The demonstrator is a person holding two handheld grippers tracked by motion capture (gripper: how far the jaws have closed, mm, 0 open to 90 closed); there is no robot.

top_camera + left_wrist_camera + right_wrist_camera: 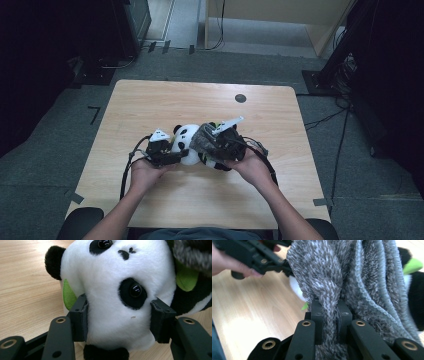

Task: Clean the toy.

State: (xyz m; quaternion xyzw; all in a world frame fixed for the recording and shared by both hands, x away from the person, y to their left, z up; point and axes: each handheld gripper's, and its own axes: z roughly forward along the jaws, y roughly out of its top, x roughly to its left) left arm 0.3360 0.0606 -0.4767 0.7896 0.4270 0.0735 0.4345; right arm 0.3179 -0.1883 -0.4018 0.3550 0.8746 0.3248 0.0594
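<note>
the wooden table [150,100] takes up the middle of the high view, bare but for a small dark disc [240,98] near its far edge, so the work sits close to the person's side where both hands can reach it. there lies the plush panda [187,140], on its side just ahead of the forearms, with its white head towards the left hand and its black-and-white body towards the right. a grey knitted cloth [367,282] is draped over the body end, seemingly a wrap or small garment being put on the toy or taken off it. the left gripper [118,320] has its jaws set on either side of the panda's head, the pads pressing into the soft cheeks; i judge this grip is there to pin the toy in place so it does not slide while the cloth is pulled. the right gripper [329,315] is clamped tight on a bunched fold of the cloth, the jaws nearly meeting through the yarn, a pinch narrow enough to tug the fabric without catching the panda's green leaf patches [68,293] beneath.
</note>
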